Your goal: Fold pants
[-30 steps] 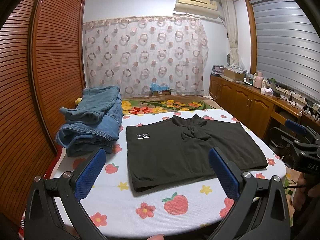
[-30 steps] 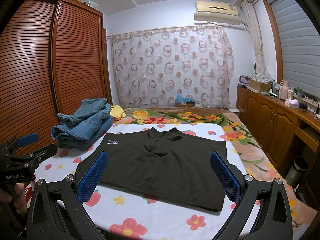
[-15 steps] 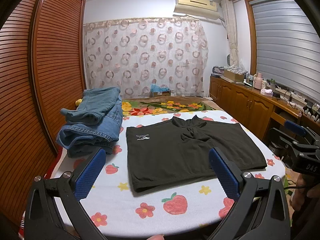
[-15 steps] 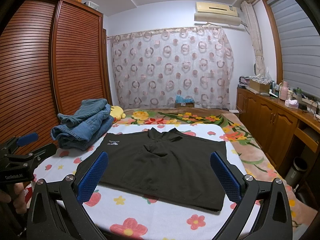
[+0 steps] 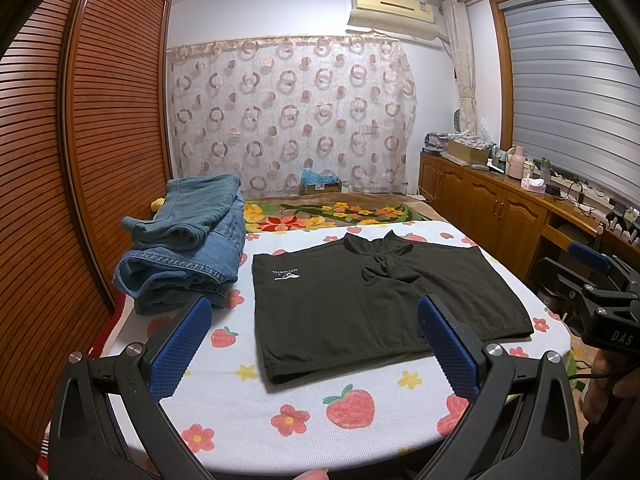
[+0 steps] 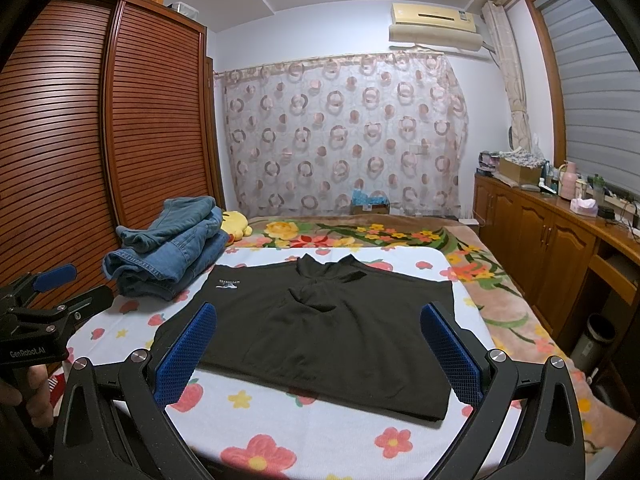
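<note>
Black pants (image 5: 360,300) lie flat on the flower-print sheet, waist toward me, a small white logo at the left and a bunched fold at the far middle; they also show in the right wrist view (image 6: 320,328). My left gripper (image 5: 316,340) is open and empty, hovering above the near edge of the pants. My right gripper (image 6: 318,348) is open and empty, above the near right part of the pants. Each gripper shows at the edge of the other's view.
A stack of folded blue jeans (image 5: 188,248) sits at the left of the bed (image 5: 240,408), also in the right wrist view (image 6: 172,252). A yellow plush toy (image 6: 236,226) lies behind it. Wooden wardrobe doors (image 5: 80,160) stand left, cabinets (image 6: 540,248) right.
Both grippers have drifted slightly; the pants and jeans have not moved.
</note>
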{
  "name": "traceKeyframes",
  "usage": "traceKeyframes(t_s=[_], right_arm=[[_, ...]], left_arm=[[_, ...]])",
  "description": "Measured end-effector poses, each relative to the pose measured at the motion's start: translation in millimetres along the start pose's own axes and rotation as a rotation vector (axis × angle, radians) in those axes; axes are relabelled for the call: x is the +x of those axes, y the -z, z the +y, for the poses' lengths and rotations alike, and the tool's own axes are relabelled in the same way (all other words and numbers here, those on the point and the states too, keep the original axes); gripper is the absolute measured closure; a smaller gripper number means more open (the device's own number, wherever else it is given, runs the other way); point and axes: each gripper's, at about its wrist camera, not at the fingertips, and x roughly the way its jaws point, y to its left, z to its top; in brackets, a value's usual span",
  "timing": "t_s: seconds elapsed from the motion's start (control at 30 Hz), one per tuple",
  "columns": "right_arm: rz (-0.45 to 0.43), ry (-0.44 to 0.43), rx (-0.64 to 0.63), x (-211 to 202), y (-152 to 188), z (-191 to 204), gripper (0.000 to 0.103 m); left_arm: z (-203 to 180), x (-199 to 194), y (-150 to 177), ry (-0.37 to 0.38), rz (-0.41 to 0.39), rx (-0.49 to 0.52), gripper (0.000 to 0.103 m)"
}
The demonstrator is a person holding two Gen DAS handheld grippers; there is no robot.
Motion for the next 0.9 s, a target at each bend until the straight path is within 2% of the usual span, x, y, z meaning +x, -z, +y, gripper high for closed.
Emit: traceKeyframes(t_s=[0.6,0.9], right_arm=[[0.000,0.000,0.001,0,0,0,0.001],[0.025,-0.006,0.002,4,2,-4,0.001]], left_arm=[[0,0,0,0.001,-0.001,0.000,0.000],[11,5,-7,0.009,0.034,-0.003,0.000]])
